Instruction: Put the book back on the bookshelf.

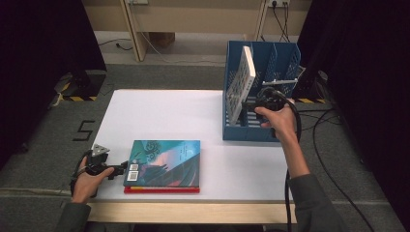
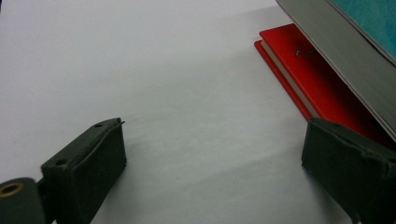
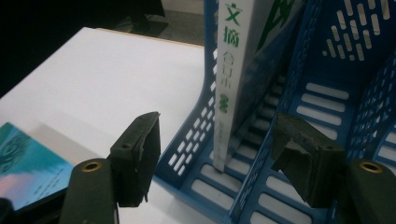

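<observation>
the white book (image 1: 243,83) stands tilted in the left compartment of the blue file rack (image 1: 261,133) near the table's (image 1: 164,111) far right corner. the right hand-held gripper (image 1: 250,103) sits just beside its spine, jaws apart and not pressing. the left hand-held gripper (image 1: 121,169), jaws wide, rests by the teal book (image 1: 164,162) stacked on a red book (image 1: 162,190) at the near edge

White table (image 1: 164,113) with red book (image 1: 162,190), blue file rack (image 1: 251,130)

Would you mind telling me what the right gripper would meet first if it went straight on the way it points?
Probably the white book standing in the blue file rack, right ahead of the right gripper.
</observation>
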The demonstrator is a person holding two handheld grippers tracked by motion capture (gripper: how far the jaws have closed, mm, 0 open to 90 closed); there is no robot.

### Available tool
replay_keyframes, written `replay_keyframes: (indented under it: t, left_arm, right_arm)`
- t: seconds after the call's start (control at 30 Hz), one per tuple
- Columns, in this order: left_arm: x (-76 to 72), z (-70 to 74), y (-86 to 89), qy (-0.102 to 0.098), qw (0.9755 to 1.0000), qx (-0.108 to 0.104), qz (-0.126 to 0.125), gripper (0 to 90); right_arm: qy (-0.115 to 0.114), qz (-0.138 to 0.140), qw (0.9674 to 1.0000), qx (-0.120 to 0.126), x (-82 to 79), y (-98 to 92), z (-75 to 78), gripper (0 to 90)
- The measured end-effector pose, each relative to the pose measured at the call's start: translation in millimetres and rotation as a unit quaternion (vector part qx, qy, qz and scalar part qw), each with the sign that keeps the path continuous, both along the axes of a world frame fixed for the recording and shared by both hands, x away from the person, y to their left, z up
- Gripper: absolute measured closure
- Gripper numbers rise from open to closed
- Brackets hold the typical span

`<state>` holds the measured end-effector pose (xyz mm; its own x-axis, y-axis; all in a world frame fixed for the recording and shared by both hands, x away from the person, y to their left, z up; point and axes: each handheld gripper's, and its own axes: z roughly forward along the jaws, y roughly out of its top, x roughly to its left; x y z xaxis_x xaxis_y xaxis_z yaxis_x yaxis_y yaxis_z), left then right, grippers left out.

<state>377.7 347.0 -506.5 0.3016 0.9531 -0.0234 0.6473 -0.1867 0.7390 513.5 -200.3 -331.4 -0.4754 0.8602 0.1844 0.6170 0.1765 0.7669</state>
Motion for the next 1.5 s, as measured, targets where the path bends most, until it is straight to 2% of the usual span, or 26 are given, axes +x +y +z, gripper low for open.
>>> replay_keyframes:
  t: [0.07, 0.3, 0.43, 0.47, 0.5, 0.53, 0.63, 0.7, 0.8, 0.93, 1.07, 1.23, 1.33, 1.4, 1.5]
  left_arm:
    - [0.0, 0.0, -0.1, 0.0, 1.0, -0.001, 0.0, 5.2]
    - [0.0, 0.0, 0.1, 0.0, 1.0, 0.0, 0.0, 5.2]
    - [0.0, -0.1, 0.0, 0.0, 1.0, -0.001, 0.0, 5.2]
    - [0.0, 0.0, 0.1, 0.0, 1.0, 0.0, 0.0, 5.2]
    - [0.0, -0.1, 0.0, 0.0, 1.0, -0.001, 0.0, 5.2]
    - [0.0, 0.0, 0.0, 0.0, 1.0, -0.001, 0.0, 5.2]
    - [0.0, 0.0, 0.1, 0.0, 1.0, 0.0, 0.0, 5.2]
    - [0.0, -0.1, -0.1, 0.0, 1.0, -0.001, 0.0, 5.2]
    - [0.1, -0.1, -0.1, 0.0, 1.0, -0.001, 0.0, 5.1]
    - [0.1, -0.1, -0.1, 0.0, 1.0, -0.001, 0.0, 5.2]
    - [0.1, 0.0, 0.1, 0.0, 1.0, 0.0, 0.0, 5.2]
    - [0.0, -0.1, -0.1, 0.0, 1.0, -0.001, 0.0, 5.2]
    - [0.0, 0.0, 0.0, 0.0, 1.0, 0.0, 0.0, 5.2]
    - [0.0, -0.1, -0.1, 0.0, 1.0, -0.001, 0.0, 5.2]
    - [0.0, -0.1, -0.1, 0.0, 1.0, 0.0, 0.0, 5.2]
  right_arm:
    - [-0.006, -0.014, 0.9999, -0.006, 8.8, 4.8, -1.3, 34.2]
    - [-0.002, -0.038, 0.9993, -0.009, 33.5, 20.7, -6.6, 36.8]
    - [-0.008, -0.045, 0.9989, -0.01, 41.8, 24.9, -9.6, 50.1]
    - [-0.011, -0.045, 0.9987, -0.021, 43.3, 25.2, -10.1, 56.1]
    - [-0.016, -0.041, 0.9987, -0.026, 44.7, 24.7, -10.7, 57.0]
    - [-0.015, -0.039, 0.9989, -0.02, 45.3, 24.5, -11.2, 57.3]
    - [-0.018, -0.032, 0.9989, -0.028, 43.4, 26.2, -10.7, 60.8]
    - [-0.021, -0.019, 0.9994, -0.019, 41.2, 26.8, -11.3, 62.9]
    - [-0.03, -0.002, 0.9991, -0.03, 36.8, 33.4, -11.6, 63.8]
    - [-0.032, 0.019, 0.999, -0.025, 34.6, 50.6, -12.8, 64.3]
    - [-0.036, 0.026, 0.9975, -0.055, 34.2, 67.8, -10.0, 63.5]
    - [-0.038, 0.029, 0.9968, -0.064, 34.1, 67.8, -9.3, 62.4]
    - [-0.028, 0.022, 0.9982, -0.048, 34.6, 66.3, -9.9, 56.6]
    - [-0.027, 0.022, 0.998, -0.053, 34.3, 66.6, -10.5, 53.6]
    - [-0.024, 0.022, 0.9985, -0.044, 34.0, 66.7, -10.0, 51.0]
